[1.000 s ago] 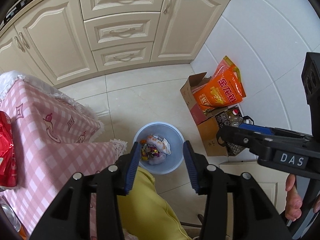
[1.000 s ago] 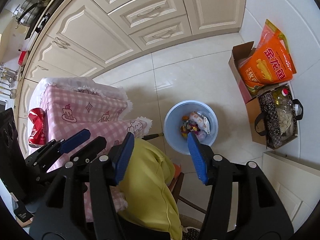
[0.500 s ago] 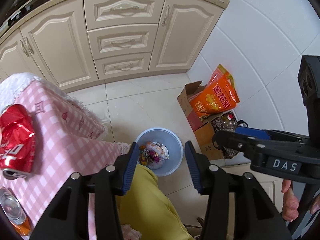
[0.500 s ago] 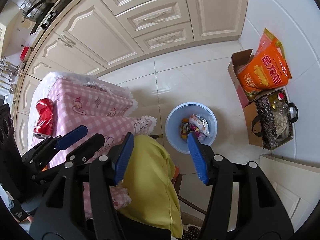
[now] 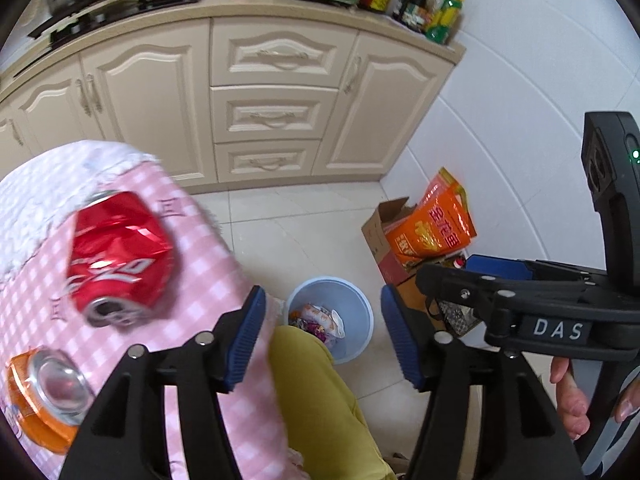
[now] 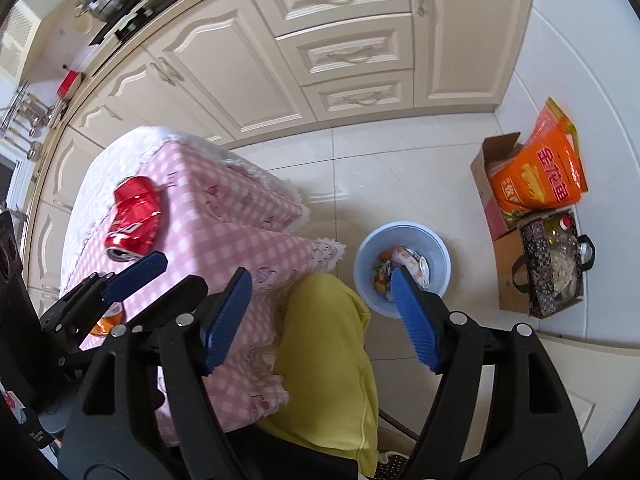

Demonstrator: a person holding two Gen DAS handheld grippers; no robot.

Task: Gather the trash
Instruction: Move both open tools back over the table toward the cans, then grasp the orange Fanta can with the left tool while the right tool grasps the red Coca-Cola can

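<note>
Left gripper [image 5: 322, 338], left wrist view: blue ribbed pads apart, jaws opening, nothing between them. Framed in the gap, far below on the tiled floor: round pale-blue plastic trash bin [image 5: 352, 300] with colourful wrappers inside. Left of the left pad, on the pink-and-white checked tablecloth [image 5: 208, 240]: crushed red aluminium soda can [image 5: 120, 256] lying on its side, mouth toward the camera, blurred. Nearer the camera, at the lower left edge: orange can [image 5: 44, 396], silver top showing. Yellow trouser leg [image 5: 320, 400] below the gap. Right gripper's black body crosses in from the right, with a hand [image 5: 568, 396] under it.

Right gripper [image 6: 320, 312], right wrist view: jaws opening, empty. Right pad overlaps the bin rim in the picture; bin sits well below. Red can lies up and left of the left pad on the cloth. Left gripper's blue pad pokes in at lower left, just beside the can in the picture. Orange can mostly hidden behind that gripper. Cardboard box with an orange bag [image 6: 536, 176] stands right of the bin.
</note>
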